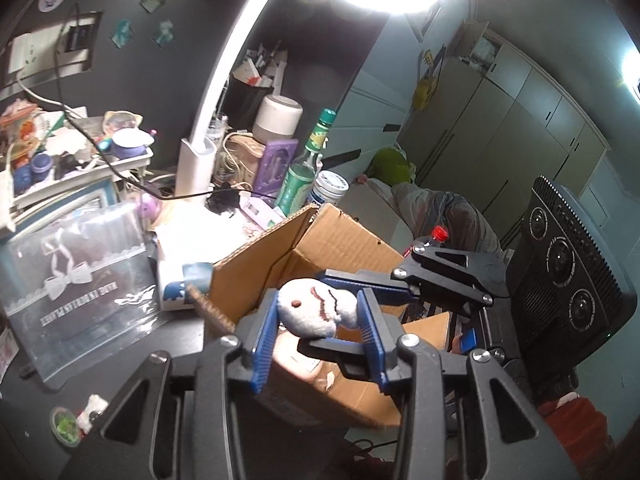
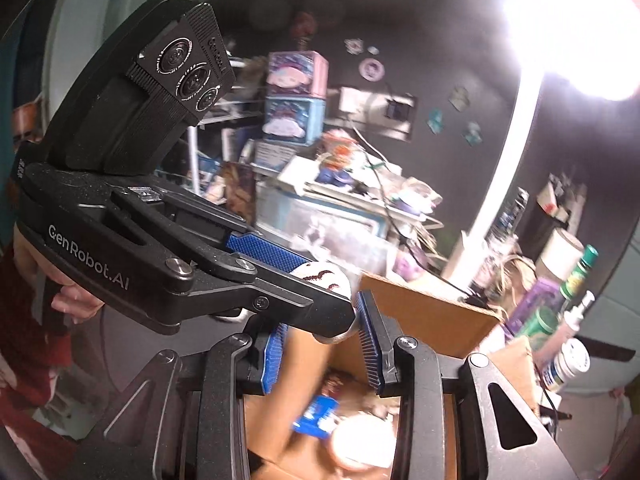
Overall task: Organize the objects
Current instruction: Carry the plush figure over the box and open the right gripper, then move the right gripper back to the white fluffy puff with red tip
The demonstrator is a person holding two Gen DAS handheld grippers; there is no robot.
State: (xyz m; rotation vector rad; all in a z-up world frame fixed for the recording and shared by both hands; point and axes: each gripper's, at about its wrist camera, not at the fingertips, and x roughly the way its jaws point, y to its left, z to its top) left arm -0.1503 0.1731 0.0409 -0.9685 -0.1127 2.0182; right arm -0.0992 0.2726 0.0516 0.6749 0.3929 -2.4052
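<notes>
Gripping: left gripper (image 1: 318, 308) has its ribbed blue pads clenched on both sides of the small white plush ball with brown stitched face (image 1: 308, 312)
Left gripper, other view: crosses in from the left (image 2: 330, 284), plush (image 2: 320, 276) pinched between its blue-padded finger and its black one
Right gripper: comes in from the right in the left wrist view (image 1: 340, 314), one finger above and one below the plush's right end, jaws narrow, looks like it is grasping that end
Right gripper, own view: (image 2: 324, 332) pad gap mostly hidden behind the left gripper's finger; only a pale rounded bit shows there
Plush location: held in the air between both grippers, above the open brown cardboard box (image 1: 340, 240), not touching it
Box: flaps up, sits on the dark desk (image 1: 176, 344); also seen below the pads (image 2: 432, 312)
Box contents: pale pink round item (image 1: 296, 360), blue-and-white packet (image 2: 316, 416), both blurred
Behind box: tall green glass bottle with green cap (image 1: 304, 172), white-lidded jar (image 1: 332, 186), white curved desk lamp (image 1: 224, 92), lit
Right of box: red-capped bottle (image 1: 440, 234), only the top shows
Person: hand (image 2: 72, 292) wrapped around the left gripper's handle, red sleeve (image 2: 24, 340)
</notes>
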